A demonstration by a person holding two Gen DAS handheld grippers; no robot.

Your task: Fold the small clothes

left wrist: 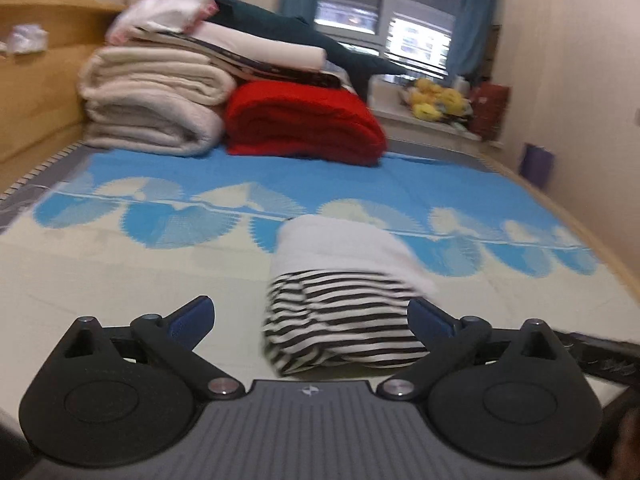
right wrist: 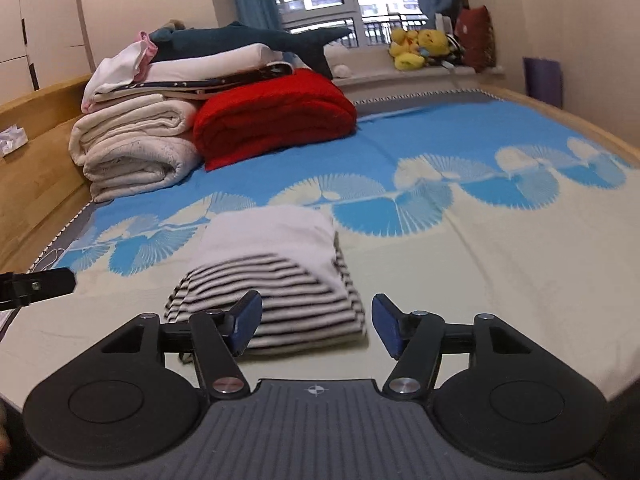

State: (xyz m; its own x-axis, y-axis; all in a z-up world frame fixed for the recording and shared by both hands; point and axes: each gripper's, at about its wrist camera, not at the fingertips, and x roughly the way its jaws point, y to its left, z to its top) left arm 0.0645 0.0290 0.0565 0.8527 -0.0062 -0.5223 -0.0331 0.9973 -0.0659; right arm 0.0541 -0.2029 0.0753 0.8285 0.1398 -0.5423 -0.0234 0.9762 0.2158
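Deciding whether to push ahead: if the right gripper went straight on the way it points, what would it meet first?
Probably the folded striped garment, lying just ahead between the open right gripper fingers; depth is hard to judge.

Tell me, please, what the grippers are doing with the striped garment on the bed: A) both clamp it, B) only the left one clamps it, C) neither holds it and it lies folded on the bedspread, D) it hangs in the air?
C: the striped garment lies folded on the bedspread, while the left gripper and right gripper both stand open with nothing between their pads.
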